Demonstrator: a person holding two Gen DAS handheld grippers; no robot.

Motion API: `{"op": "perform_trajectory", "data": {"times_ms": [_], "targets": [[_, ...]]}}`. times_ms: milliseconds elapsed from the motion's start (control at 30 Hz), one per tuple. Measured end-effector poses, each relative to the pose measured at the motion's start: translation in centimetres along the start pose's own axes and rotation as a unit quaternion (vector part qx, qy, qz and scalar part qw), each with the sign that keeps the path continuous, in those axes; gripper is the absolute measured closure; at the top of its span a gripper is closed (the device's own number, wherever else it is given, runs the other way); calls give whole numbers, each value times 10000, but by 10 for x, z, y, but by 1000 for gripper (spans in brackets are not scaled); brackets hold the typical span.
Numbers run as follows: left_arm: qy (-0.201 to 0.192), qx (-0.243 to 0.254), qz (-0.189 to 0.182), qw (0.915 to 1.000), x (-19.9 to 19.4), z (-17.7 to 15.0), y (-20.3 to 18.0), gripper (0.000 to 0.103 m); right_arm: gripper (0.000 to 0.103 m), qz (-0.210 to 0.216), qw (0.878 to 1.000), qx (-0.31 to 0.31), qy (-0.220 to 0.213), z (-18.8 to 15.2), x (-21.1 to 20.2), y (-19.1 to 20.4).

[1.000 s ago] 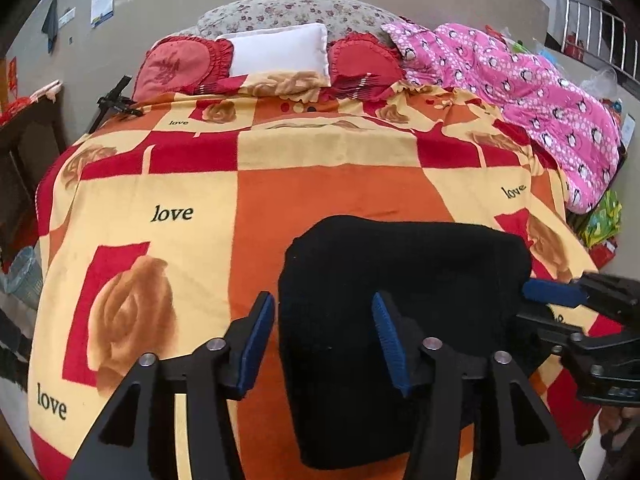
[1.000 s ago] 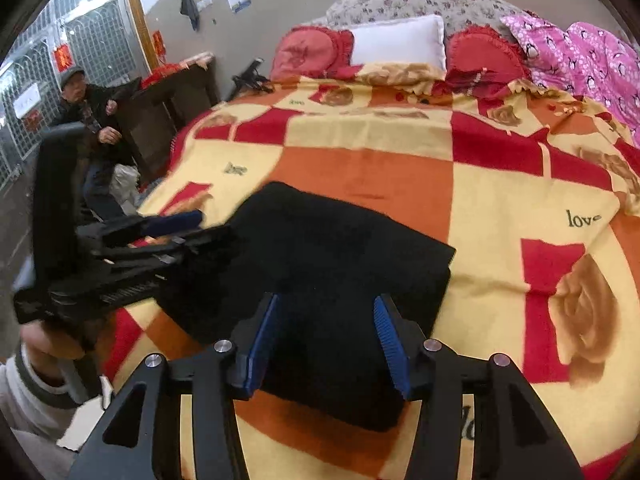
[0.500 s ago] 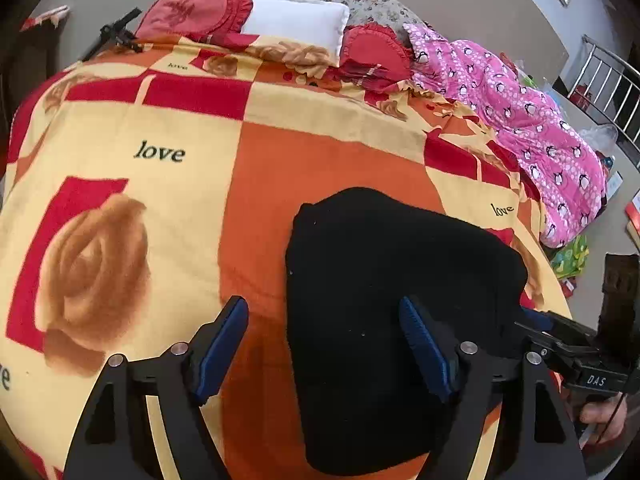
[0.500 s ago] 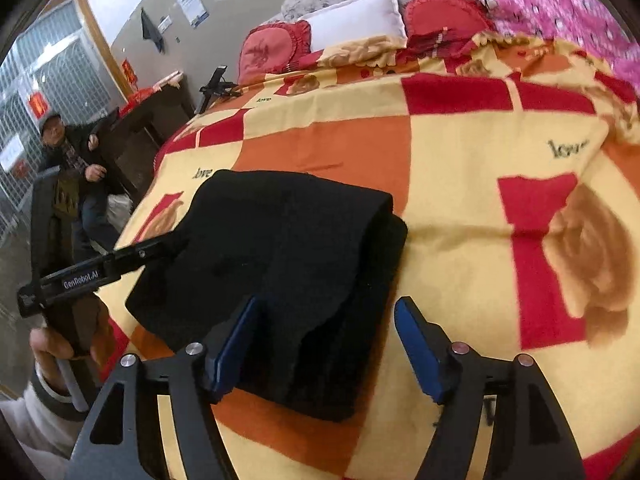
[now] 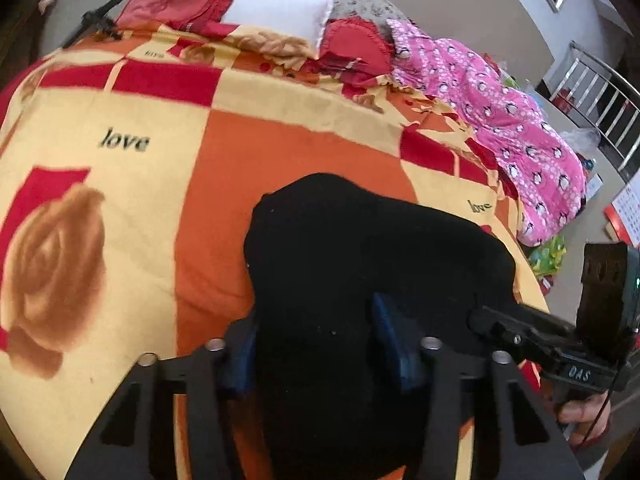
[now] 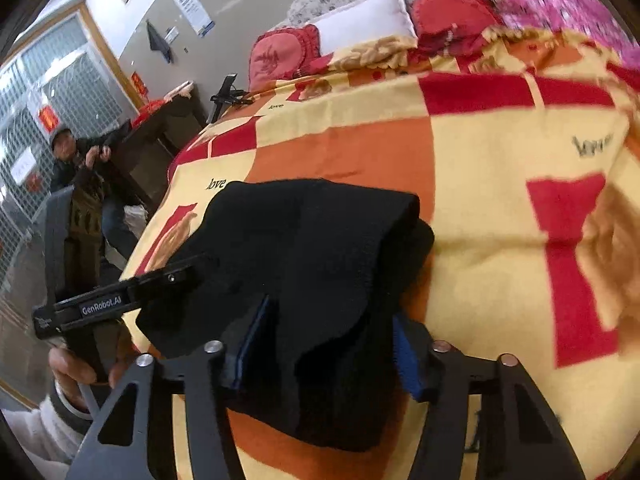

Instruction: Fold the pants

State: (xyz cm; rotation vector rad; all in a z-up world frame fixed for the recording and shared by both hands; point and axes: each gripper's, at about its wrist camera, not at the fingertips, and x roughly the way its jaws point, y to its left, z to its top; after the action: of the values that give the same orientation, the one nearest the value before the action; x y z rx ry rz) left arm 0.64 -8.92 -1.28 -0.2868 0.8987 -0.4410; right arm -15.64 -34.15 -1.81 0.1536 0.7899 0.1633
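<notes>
Black folded pants [image 5: 360,248] lie on the near part of a bed under an orange, yellow and red blanket [image 5: 280,152]. My left gripper [image 5: 316,348] straddles the pants' near left corner. Its jaws are closing, and both blue pads touch the cloth bunched between them. In the right wrist view the pants [image 6: 304,232] show stacked layers. My right gripper [image 6: 328,352] is at their near right corner, its jaws also closing, with black fabric bulging between the pads. Each view shows the other gripper [image 5: 484,316] [image 6: 176,276] low at the pants' edge.
A white pillow [image 5: 276,12] and red cushions lie at the head of the bed. A pink penguin quilt [image 5: 512,120] drapes over its right side. A seated person [image 6: 76,160] and a dark table are left of the bed. A metal railing [image 5: 600,80] stands far right.
Both grippers came lower and closer to the pants' near edge. Their jaws spread wide half a second ago and have since narrowed around the black cloth.
</notes>
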Motion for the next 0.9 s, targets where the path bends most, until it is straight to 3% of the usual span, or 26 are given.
{"op": "perform_trajectory", "data": {"times_ms": [133, 300, 400, 467, 500, 533, 600, 667, 767, 833, 900], "targets": [[-221, 79, -75, 9997, -14, 16, 0, 63, 52, 17, 9998, -99, -166, 20, -9, 5], [-368, 110, 266, 9989, -12, 37, 9, 62, 50, -80, 9989, -336, -323, 55, 3, 15], [-96, 46, 610, 9981, 11, 36, 15, 57, 48, -385, 9981, -438, -197, 64, 27, 12], [37, 12, 828, 9966, 24, 32, 20, 45, 44, -812, 9954, -503, -18, 61, 45, 6], [-92, -43, 871, 9961, 21, 29, 24, 35, 40, -769, 9960, -446, -48, 59, 47, 1], [-117, -58, 909, 9958, 19, 29, 25, 32, 40, -653, 9975, -270, -90, 56, 43, -5], [-102, -89, 975, 9951, 14, 31, 24, 33, 40, -622, 9978, -195, -112, 55, 33, -9], [-364, 43, 1285, 9910, 3, 37, 16, 36, 40, -792, 9959, -361, -263, 57, 19, -5], [-671, 164, 1351, 9884, -8, 40, 2, 36, 54, -621, 9951, -591, -488, 67, 3, 11], [-604, 180, 1307, 9894, -3, 43, -6, 36, 67, -417, 9947, -781, -519, 75, 4, 24], [-504, 249, 1386, 9888, 11, 42, -12, 36, 73, -324, 9943, -938, -379, 86, 20, 31]]}}
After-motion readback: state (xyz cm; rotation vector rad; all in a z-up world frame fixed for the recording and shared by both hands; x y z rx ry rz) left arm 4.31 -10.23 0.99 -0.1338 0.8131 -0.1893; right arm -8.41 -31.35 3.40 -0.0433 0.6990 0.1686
